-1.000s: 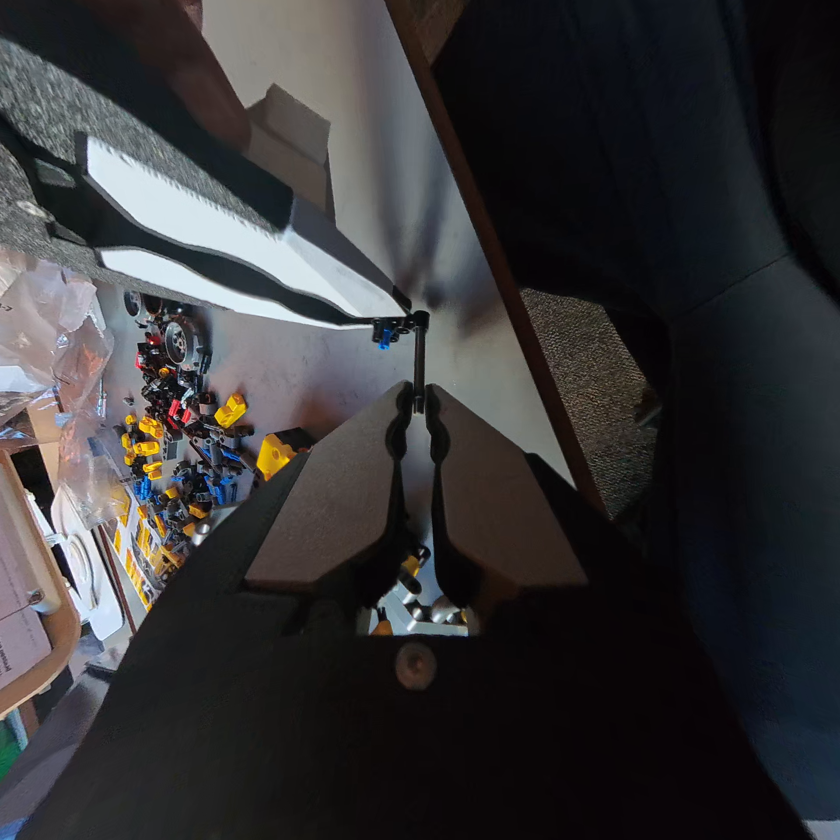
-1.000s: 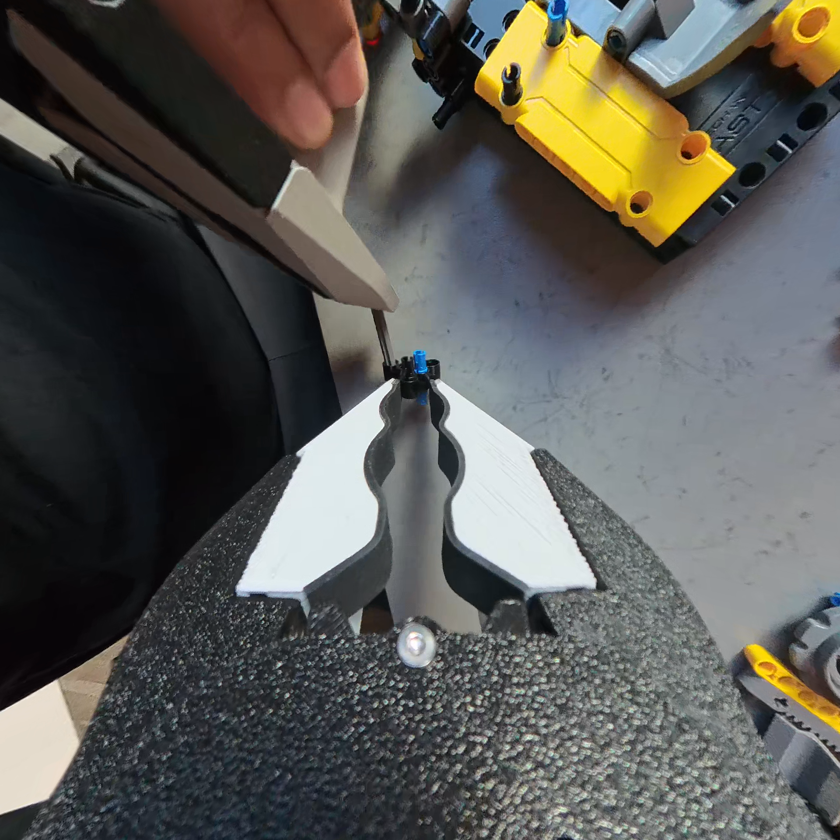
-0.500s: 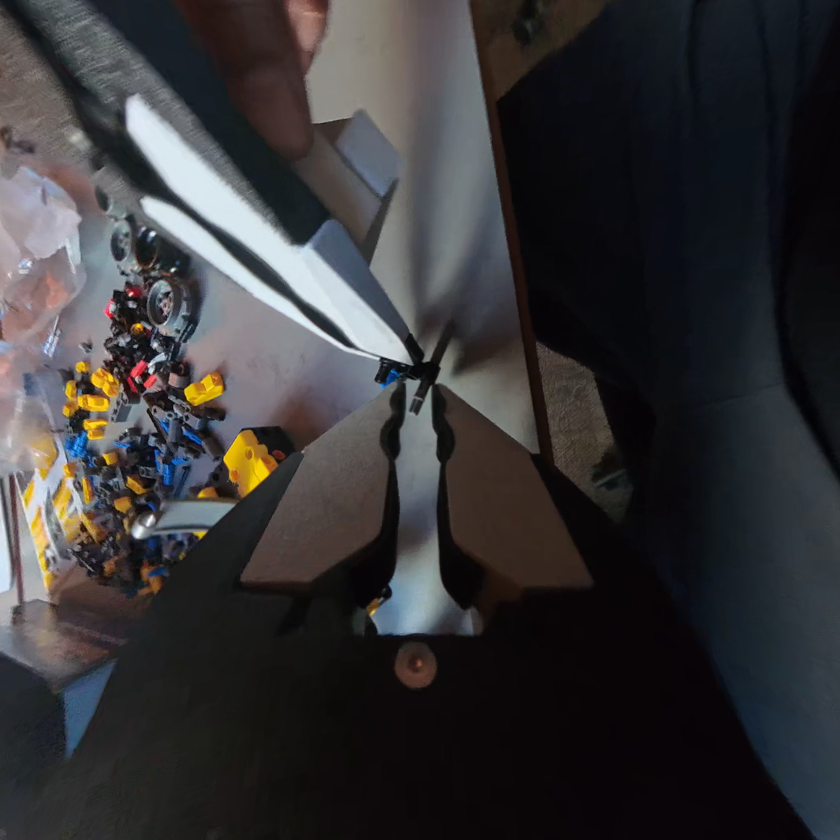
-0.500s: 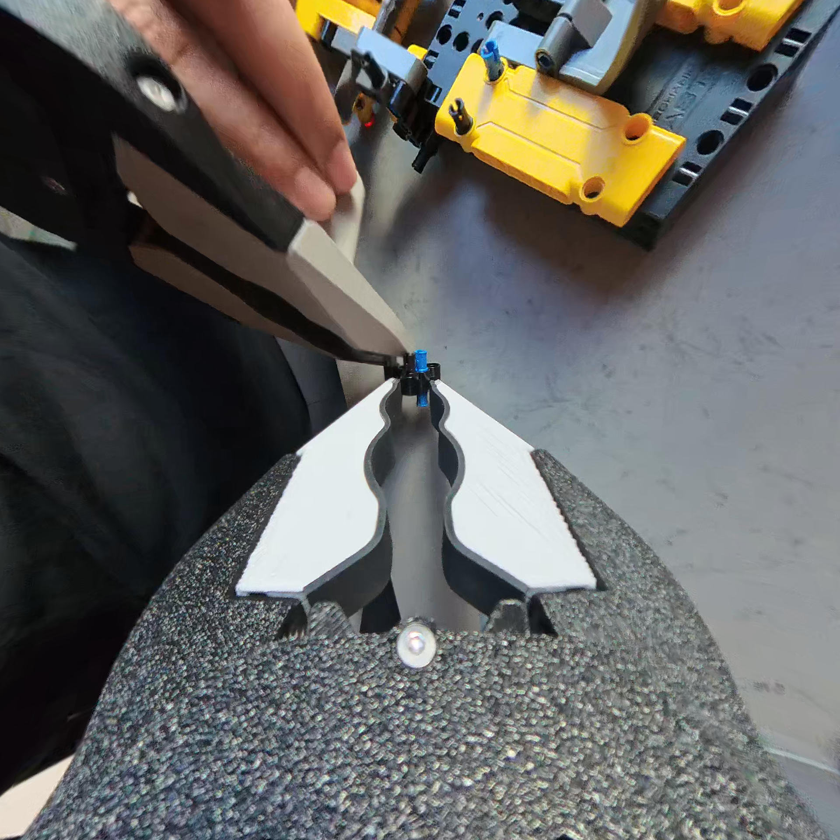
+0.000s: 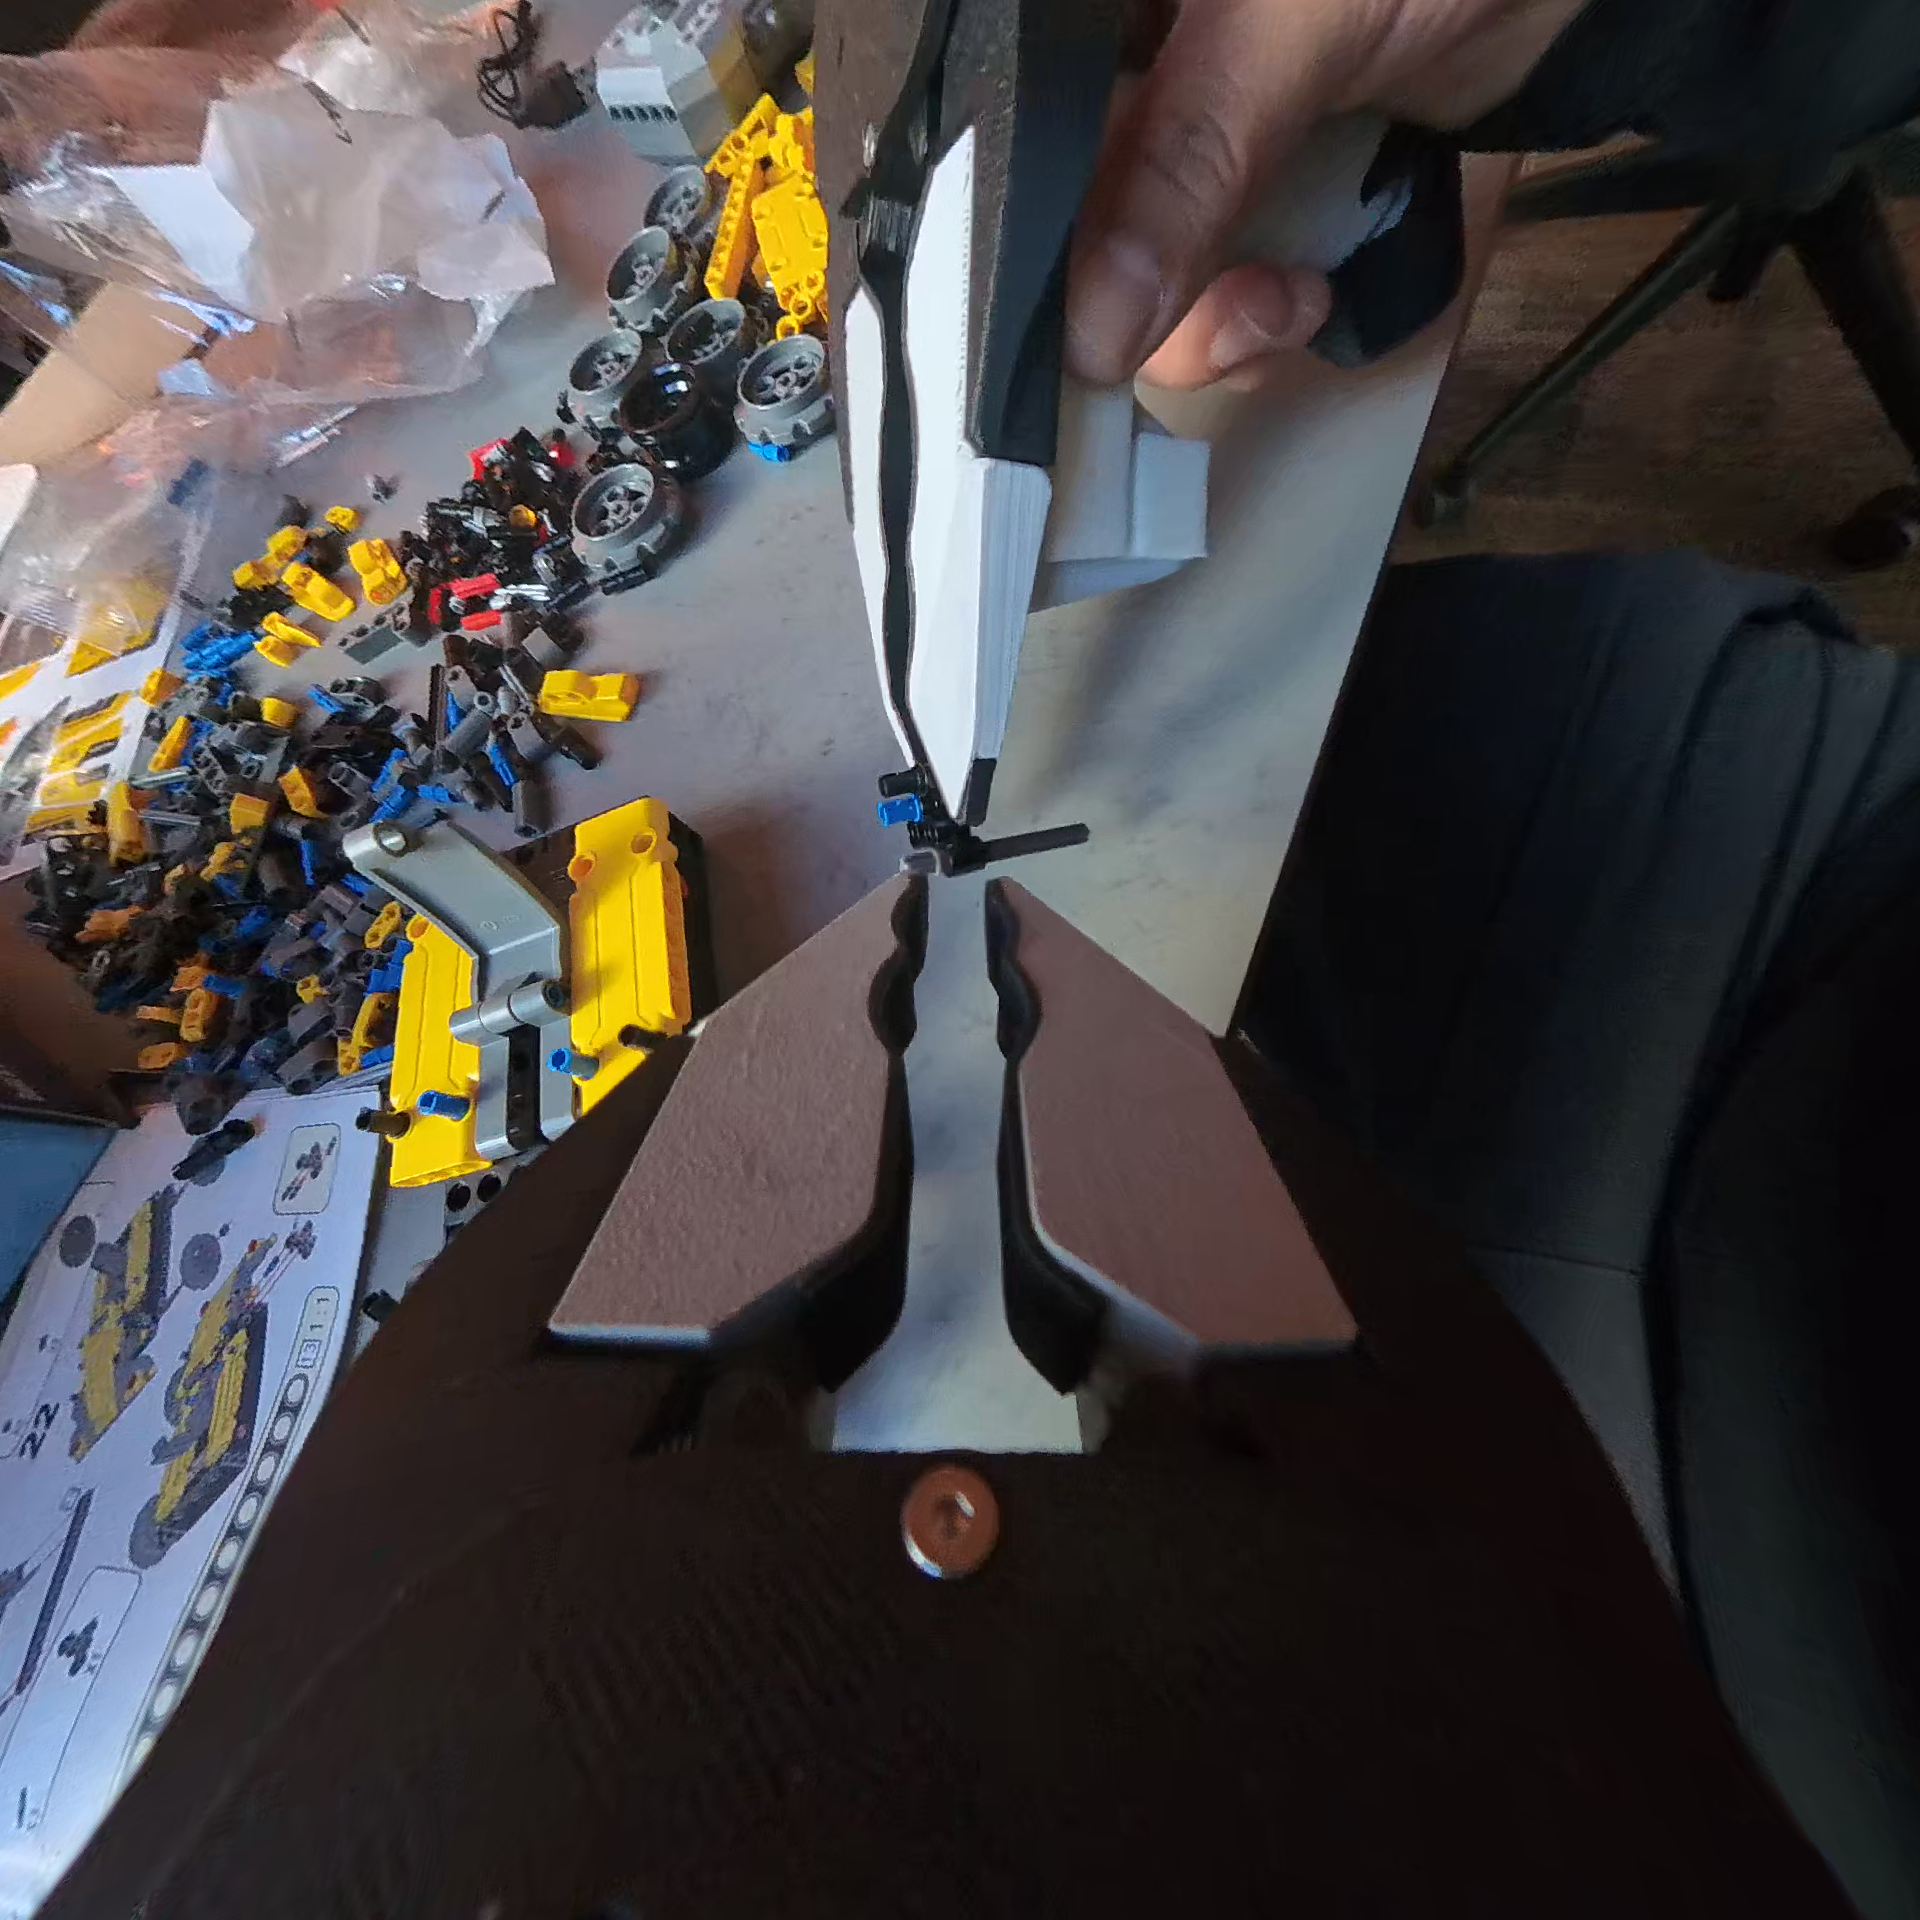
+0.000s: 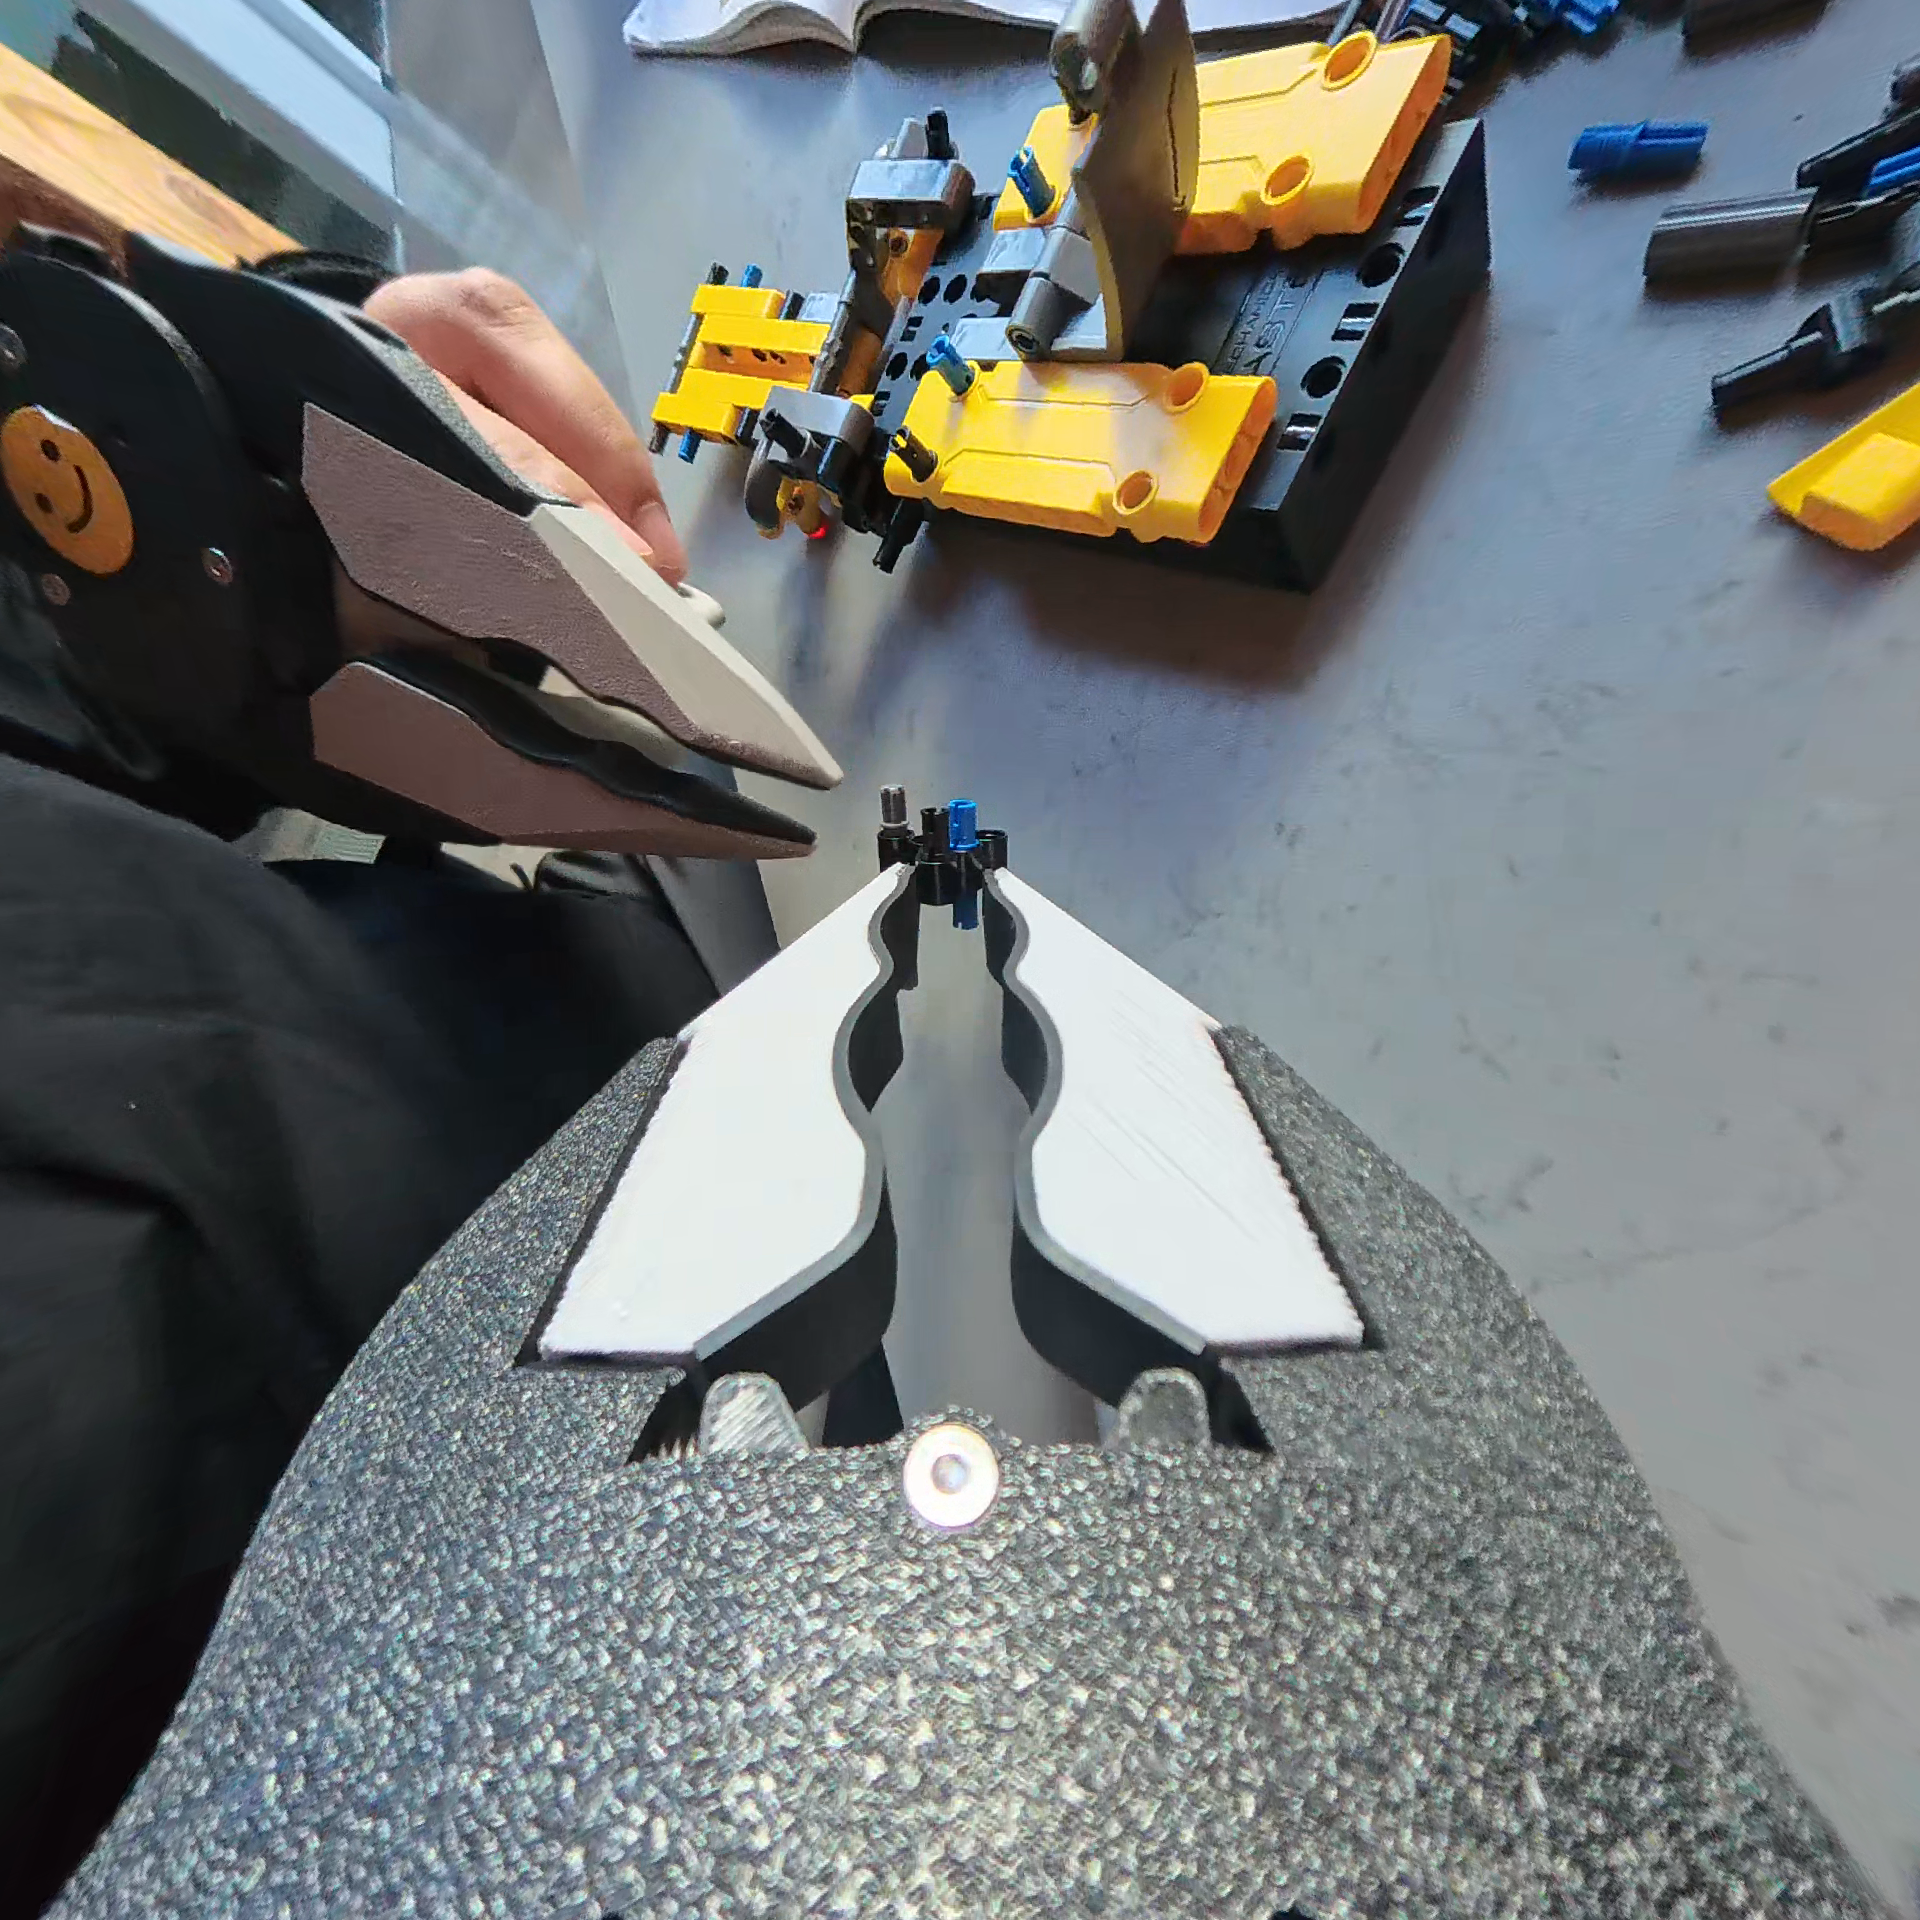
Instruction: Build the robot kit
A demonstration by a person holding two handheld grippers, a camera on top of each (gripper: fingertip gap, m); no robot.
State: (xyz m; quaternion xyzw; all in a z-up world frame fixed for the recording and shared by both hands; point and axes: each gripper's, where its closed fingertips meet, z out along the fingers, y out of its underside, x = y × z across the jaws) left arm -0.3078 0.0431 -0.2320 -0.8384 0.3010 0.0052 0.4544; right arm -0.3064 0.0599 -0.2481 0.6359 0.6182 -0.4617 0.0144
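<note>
My right gripper (image 6: pixel 945 875), with white fingers, is shut on a small black connector piece with a blue pin (image 6: pixel 951 847), held above the grey table (image 6: pixel 1455 935). In the left wrist view it comes down from above (image 5: pixel 945 805) with the piece (image 5: pixel 935 836) at its tips, and a thin black axle (image 5: pixel 1039 836) sticks out sideways from the piece. My left gripper (image 5: pixel 954 883), with brown-grey fingers, is slightly open and empty, its tips just short of the piece. It also shows in the right wrist view (image 6: pixel 823 805), just left of the piece and not touching it.
A partly built yellow, grey and black model (image 6: pixel 1091 343) lies on the table beyond the grippers, also seen in the left wrist view (image 5: pixel 540 997). A pile of small loose pieces (image 5: pixel 312 748), several grey wheels (image 5: pixel 675 353), plastic bags (image 5: pixel 343 208) and an instruction booklet (image 5: pixel 177 1299) lie left. The table edge (image 5: pixel 1320 727) runs right. The grippers are tip to tip, or close to it.
My left gripper was shut on the black axle at the connector. It has let go and drawn back a little; the axle now stays in the piece held by my right gripper.
</note>
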